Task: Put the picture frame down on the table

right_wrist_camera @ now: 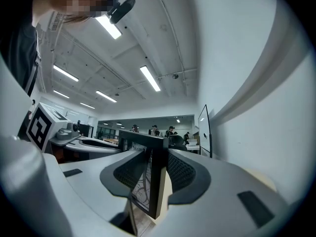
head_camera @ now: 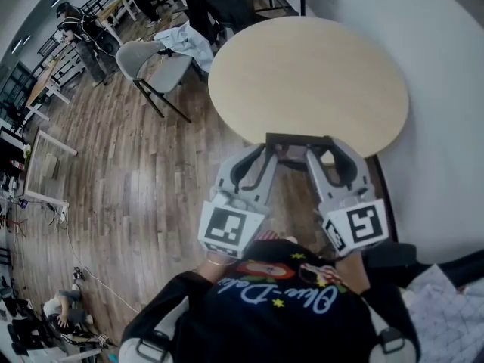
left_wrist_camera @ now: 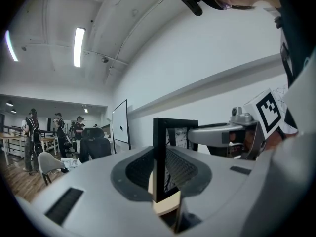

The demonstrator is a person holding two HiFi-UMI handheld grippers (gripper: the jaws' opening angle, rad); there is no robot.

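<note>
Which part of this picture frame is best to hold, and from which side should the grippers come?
Hold the picture frame by its two side bars, one gripper coming in from each side. The frame is flat and thin, so the jaws can close across its thickness, front and back. The left gripper and right gripper clamp it this way now, which should stop it from swinging.
</note>
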